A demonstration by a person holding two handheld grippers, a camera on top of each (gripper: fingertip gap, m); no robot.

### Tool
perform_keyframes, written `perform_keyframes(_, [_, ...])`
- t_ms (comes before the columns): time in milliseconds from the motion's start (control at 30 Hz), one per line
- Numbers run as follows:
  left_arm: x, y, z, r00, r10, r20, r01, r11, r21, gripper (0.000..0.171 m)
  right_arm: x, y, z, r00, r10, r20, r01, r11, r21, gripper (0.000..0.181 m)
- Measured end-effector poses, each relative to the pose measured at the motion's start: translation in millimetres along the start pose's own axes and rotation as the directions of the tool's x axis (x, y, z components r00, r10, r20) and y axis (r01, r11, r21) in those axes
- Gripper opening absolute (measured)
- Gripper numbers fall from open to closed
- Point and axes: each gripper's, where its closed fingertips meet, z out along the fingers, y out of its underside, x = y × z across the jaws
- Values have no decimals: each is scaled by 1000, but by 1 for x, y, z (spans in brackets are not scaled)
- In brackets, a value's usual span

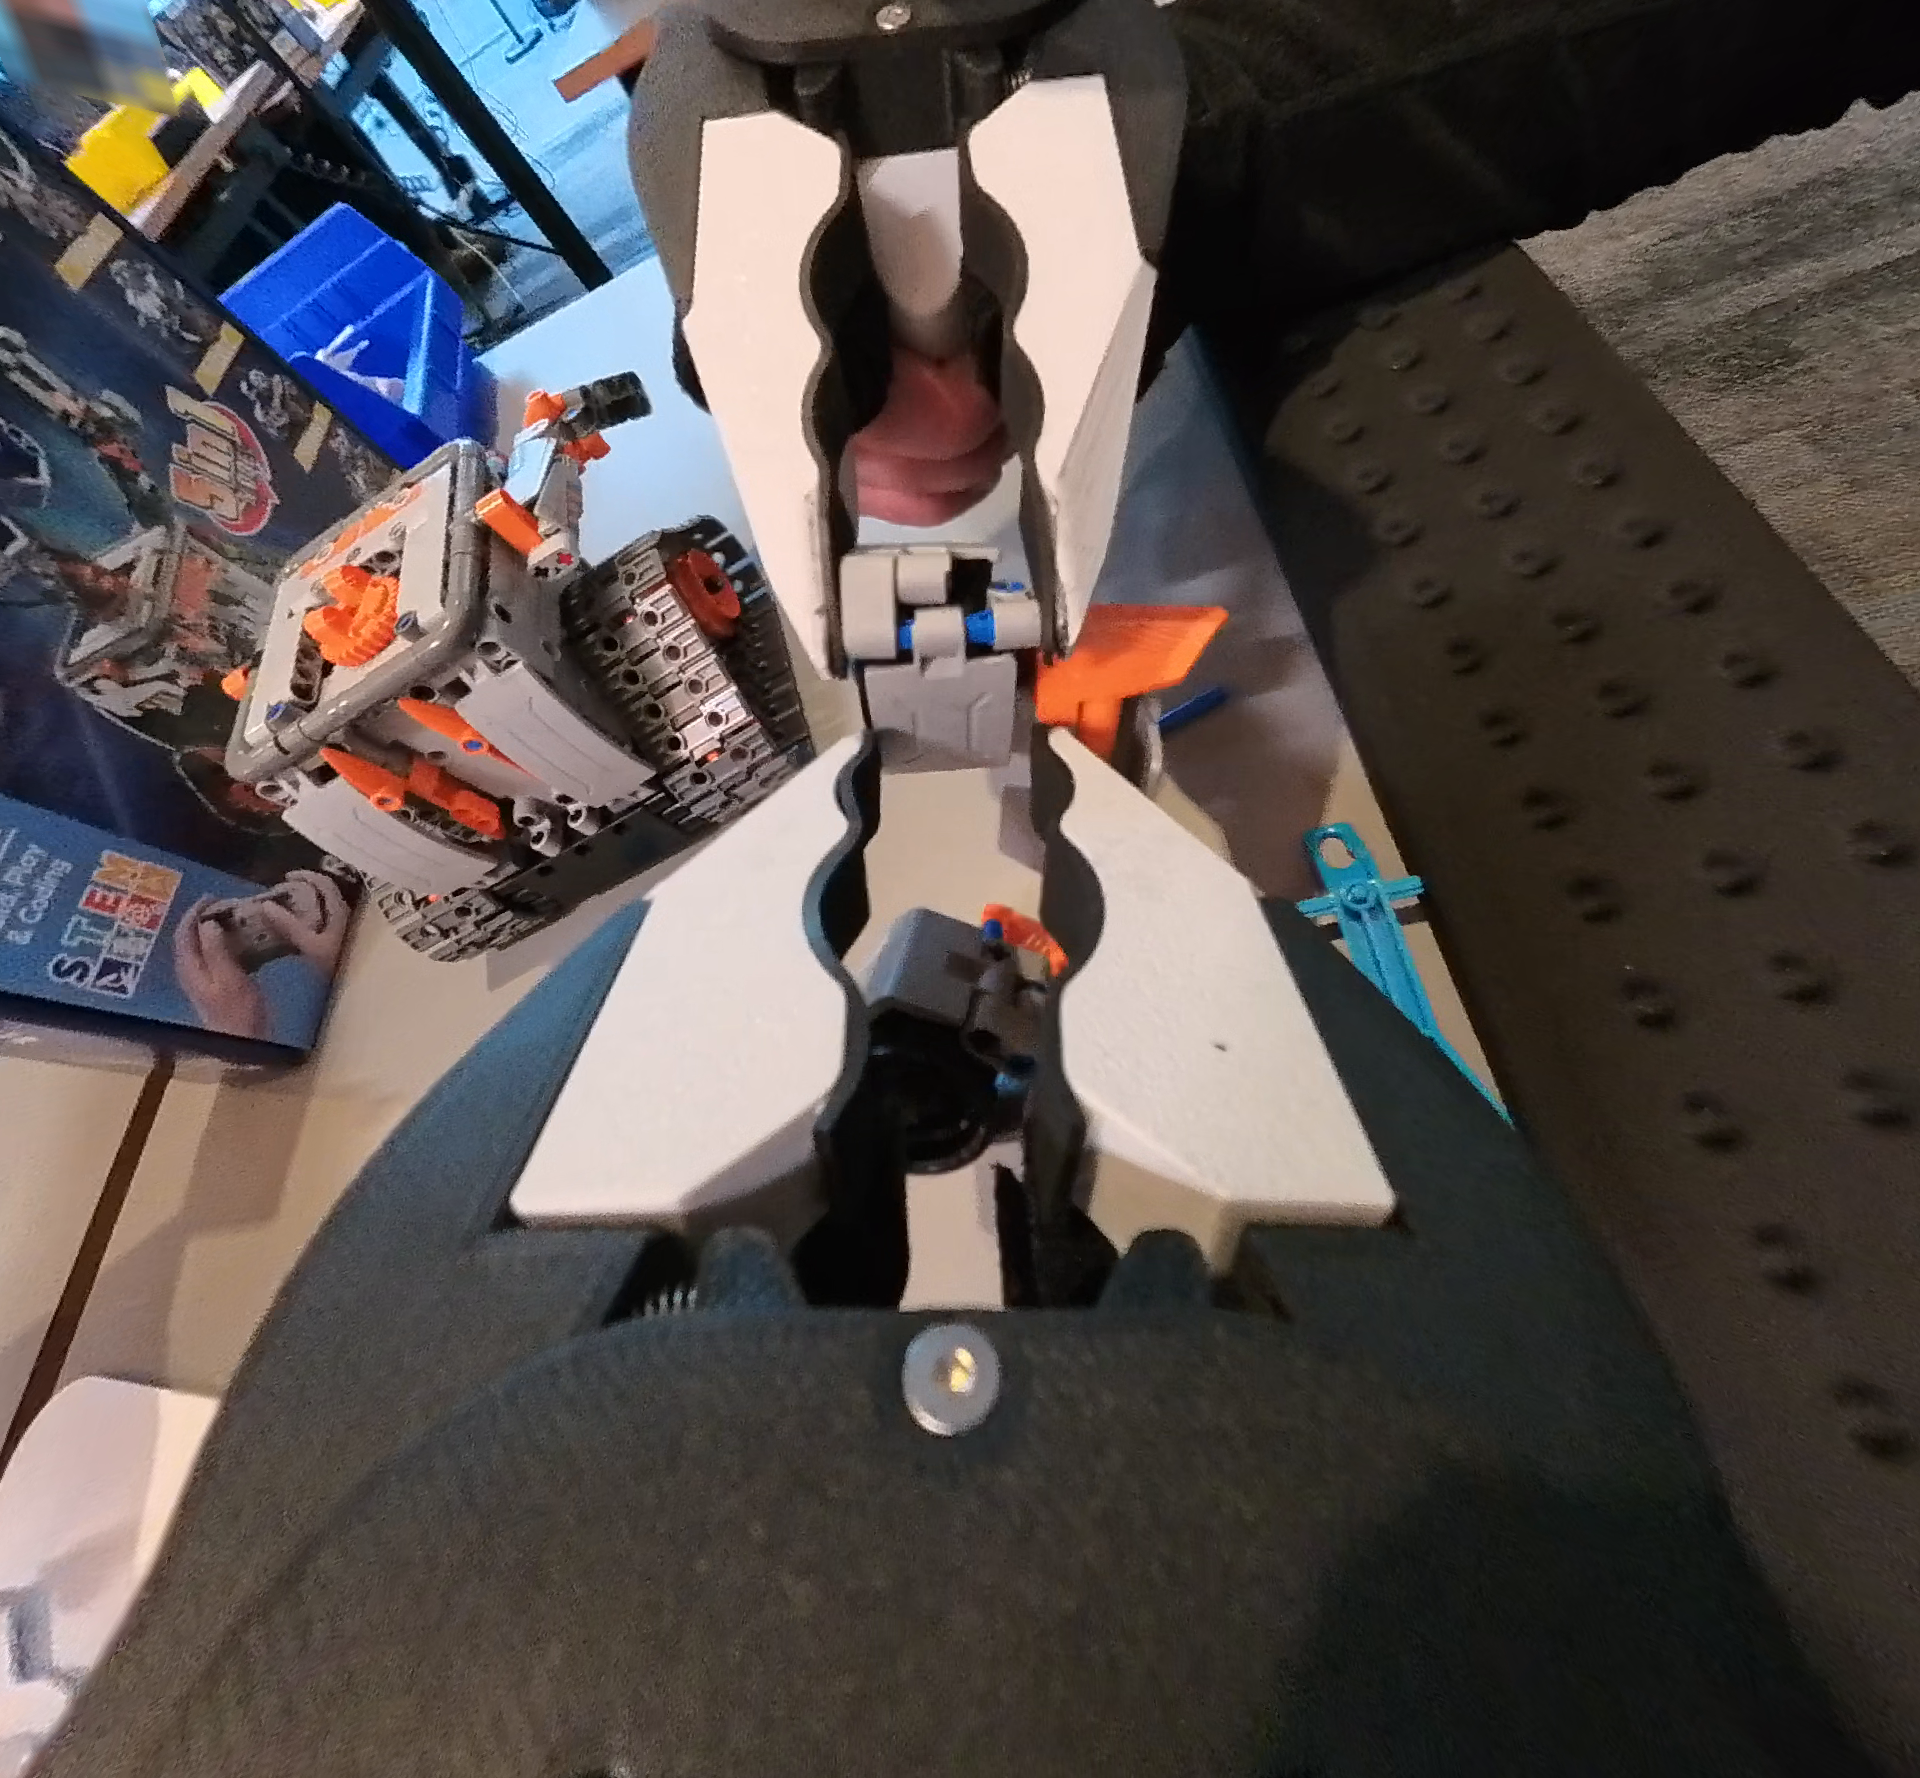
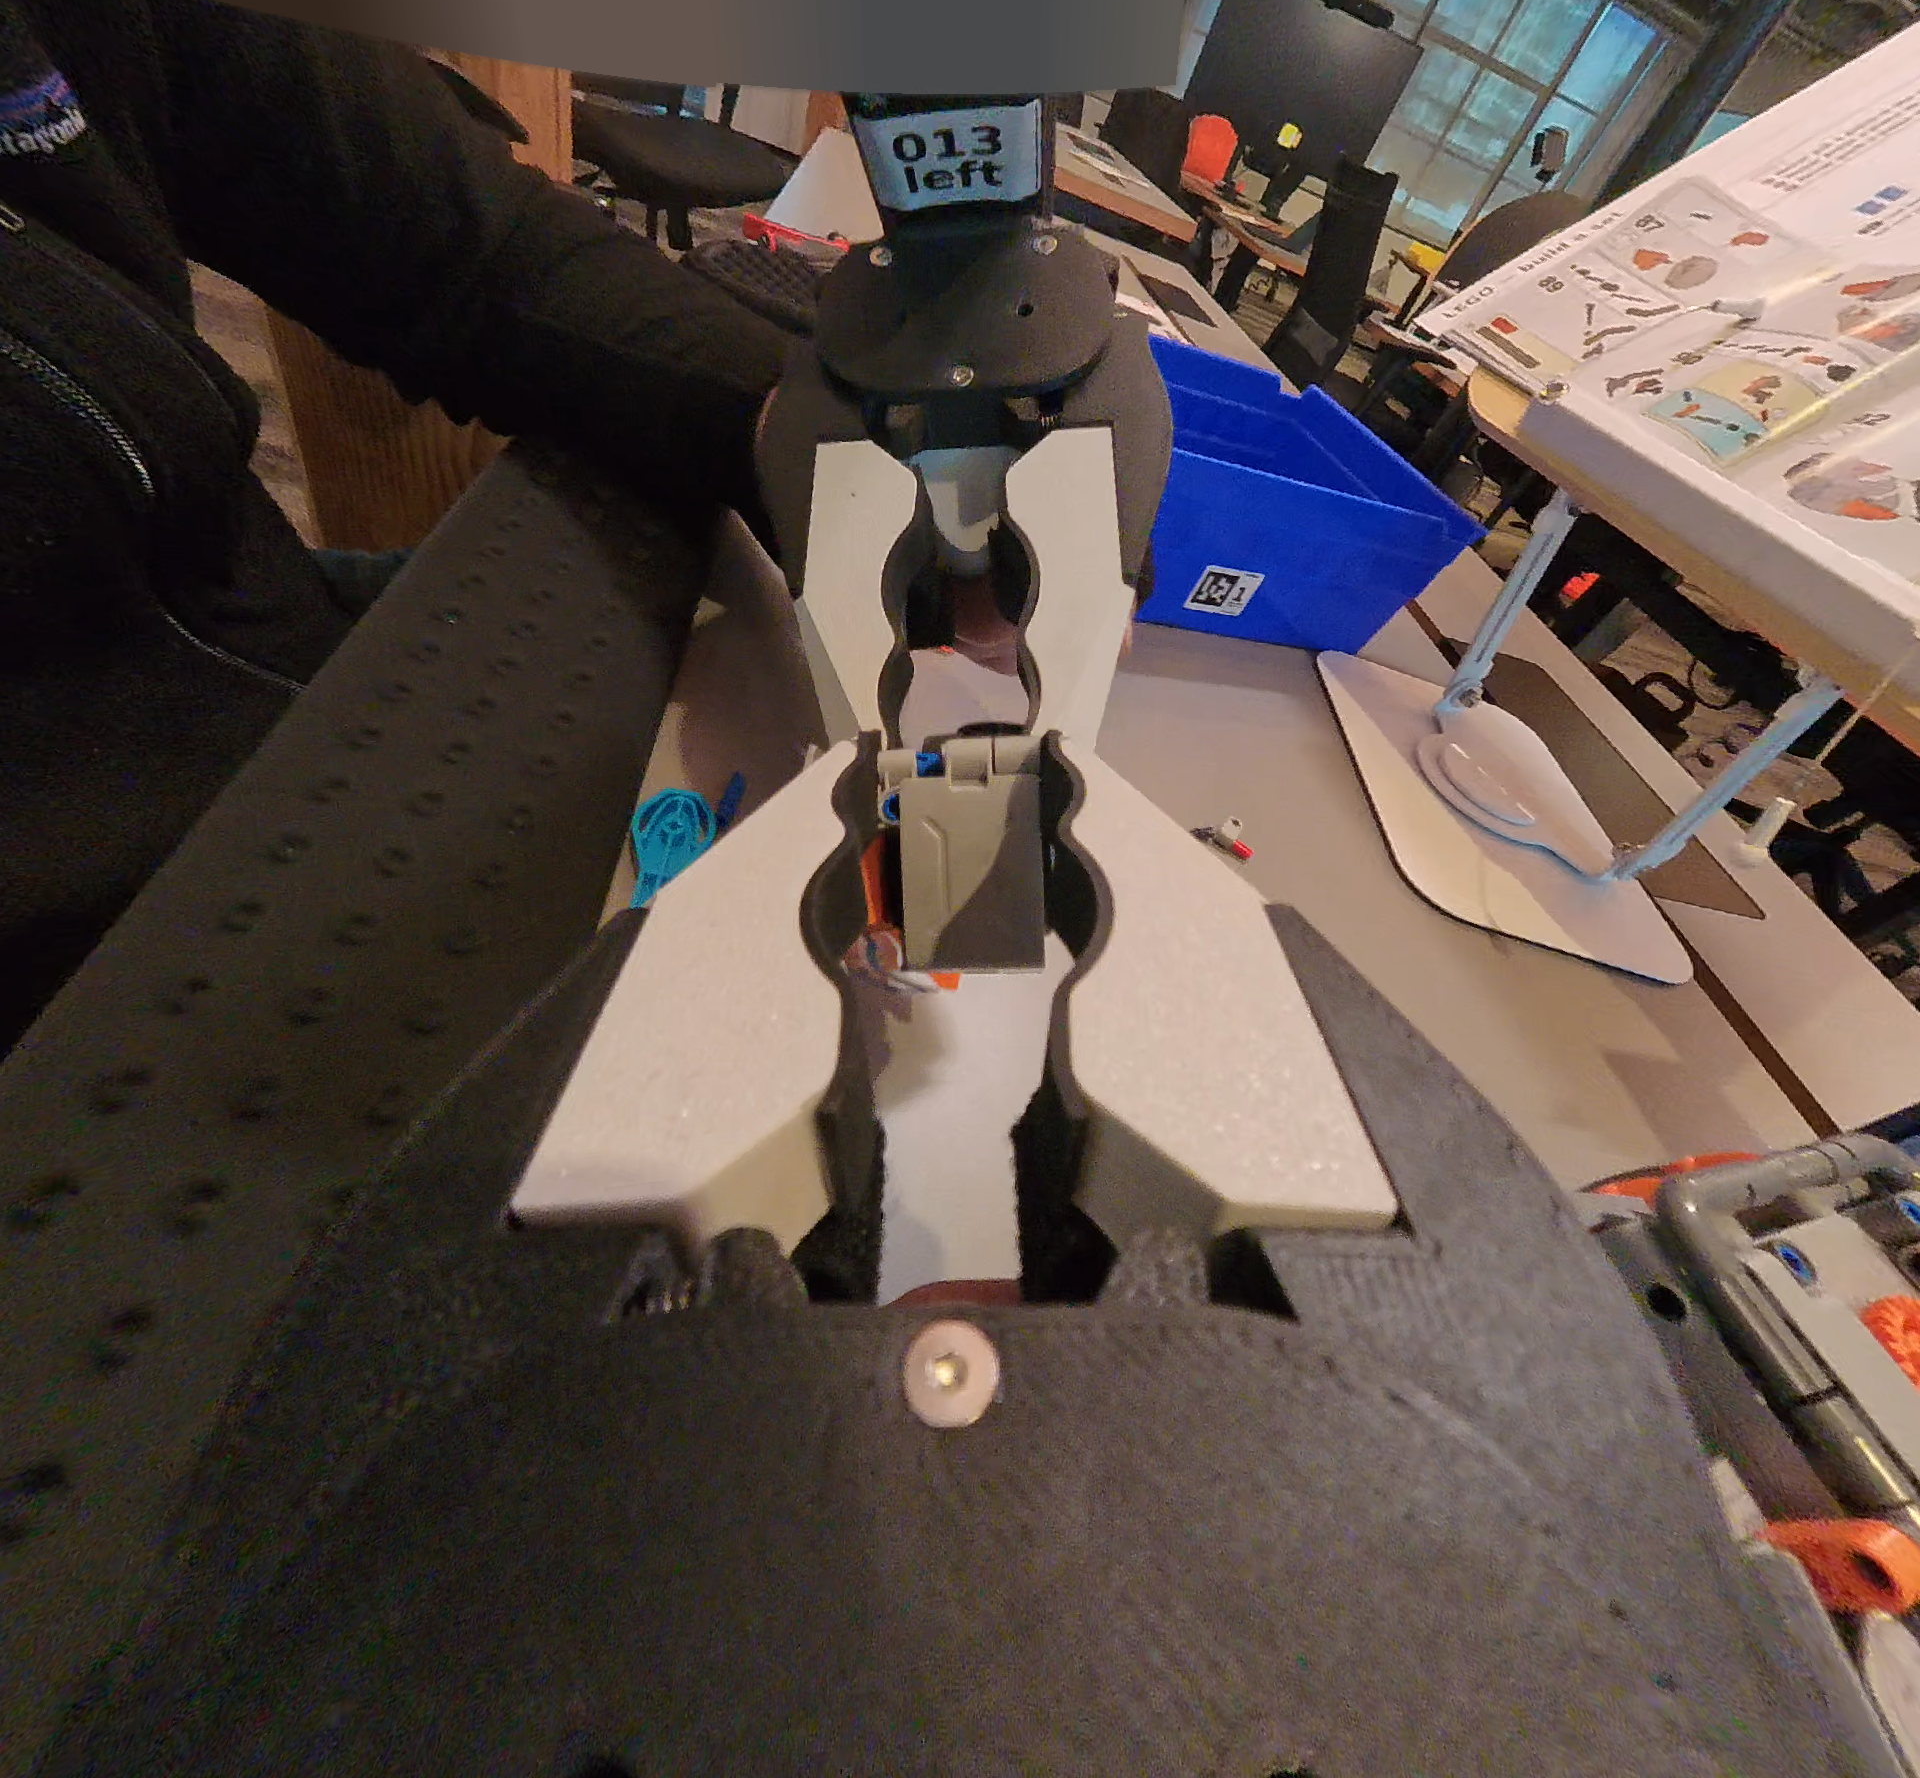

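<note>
Nearest: left hand-held gripper [image 1: 956,743], narrowly parted, grip unclear. Met tip to tip by right hand-held gripper [image 2: 961,754], clamped on grey hinged plastic panel [image 2: 971,866], long axis straight ahead.

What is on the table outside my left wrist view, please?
Observer: An illustrated instruction sheet leans on a pale stand, off to one side of the left gripper.
Operator: Thank you. Does the blue bin carry anything on its outside?
Observer: Yes, a small black-and-white tag is stuck on the wall that faces the right wrist camera.
Operator: Is anything loose lying near that stand?
Observer: A small red-and-white piece lies on the table, beside the white mat that the stand rests on.
</note>
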Motion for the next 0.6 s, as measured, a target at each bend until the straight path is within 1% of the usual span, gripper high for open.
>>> perform_keyframes(33, [-1,-1,0,1000,9,17,-9,1000,3,22,-1,-1,0,1000,0,2,0,1000,2,28])
perform_keyframes(133, [-3,-2,0,999,35,40,-35,999,11,22,-1,-1,0,1000,-12,-7,12,1000,-8,29])
perform_keyframes(233, [-5,2,2,995,67,68,-66,998,-17,22,1,4,0,997,-67,-42,64,995,-77,30])
perform_keyframes(300, [-4,5,3,992,96,83,-92,994,-52,22,3,8,-3,988,-131,-79,118,981,-152,36])
perform_keyframes(333, [-5,6,4,988,116,98,-109,991,-74,22,3,11,-5,981,-172,-91,152,969,-196,37])
perform_keyframes(367, [-6,9,5,984,137,112,-125,987,-104,22,3,14,-5,970,-222,-100,192,950,-245,34])
perform_keyframes(467, [-9,19,7,967,212,141,-182,963,-199,22,2,26,-4,929,-354,-104,288,871,-398,29])
perform_keyframes(533, [-9,25,10,958,247,143,-205,945,-255,22,3,34,-3,908,-408,-95,321,823,-468,29])
perform_keyframes(600, [-9,29,12,953,264,148,-215,934,-286,22,3,38,-3,900,-427,-90,328,798,-506,29])
